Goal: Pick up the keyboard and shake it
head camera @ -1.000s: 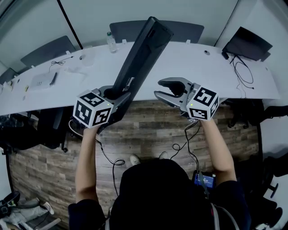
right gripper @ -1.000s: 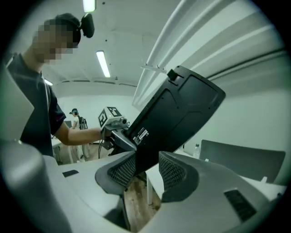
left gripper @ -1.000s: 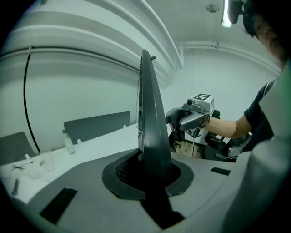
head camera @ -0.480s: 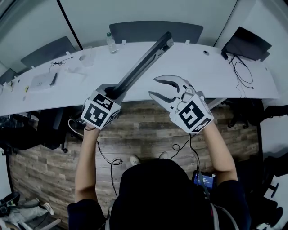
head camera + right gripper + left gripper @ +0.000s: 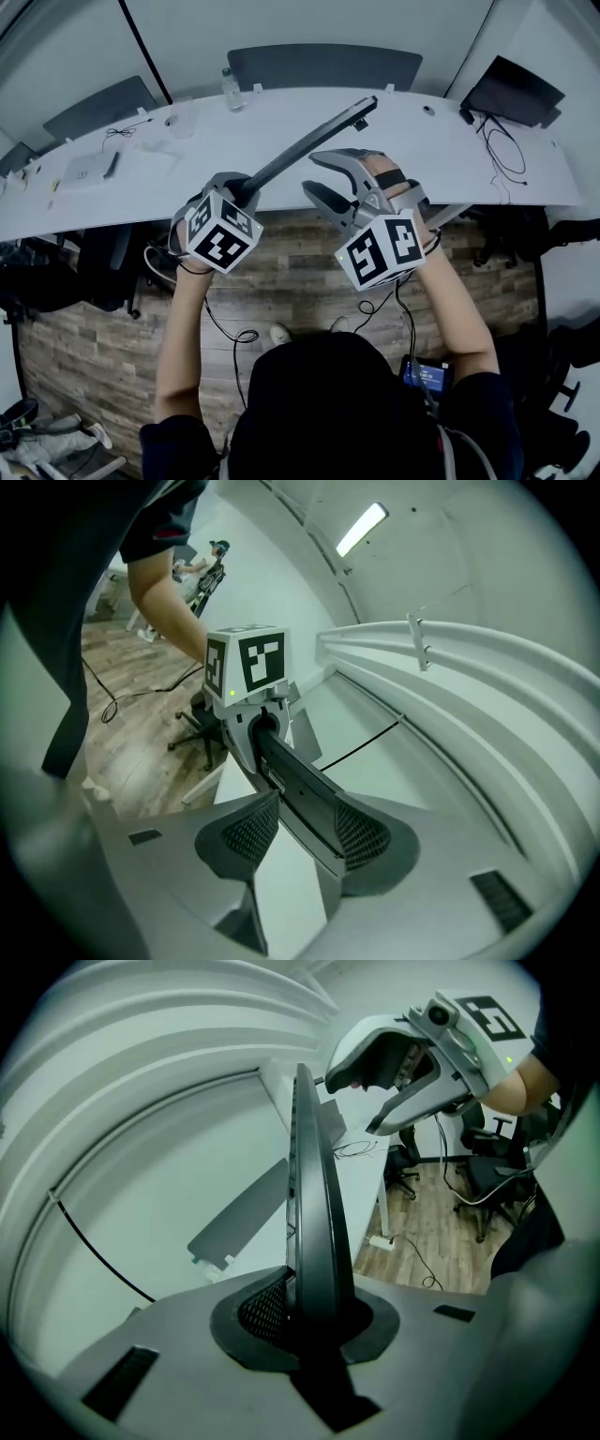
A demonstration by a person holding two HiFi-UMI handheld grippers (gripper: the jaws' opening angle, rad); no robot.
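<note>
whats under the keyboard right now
Only bare white table shows beneath the keyboard, which the left gripper holds in the air by one end, edge-on. The narrow strip of tabletop directly behind it is covered.

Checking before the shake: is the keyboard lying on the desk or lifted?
Lifted: the left gripper is shut on one end of the keyboard, which juts out above the desk.

Two grey plastic tools are showing: one left tool (image 5: 239, 192) and one right tool (image 5: 311, 174). Two cubes with black and white squares are riding on them, one left cube (image 5: 222, 239) and one right cube (image 5: 380, 251). One long flat black keyboard (image 5: 309, 141) is showing. One long white counter (image 5: 450, 159) is stretching across. Two chairs are standing behind it, one grey middle chair (image 5: 323, 64) and one grey side chair (image 5: 94, 105). One clear plastic bottle (image 5: 230, 87) and one black laptop (image 5: 514, 89) are sitting on the counter.
</note>
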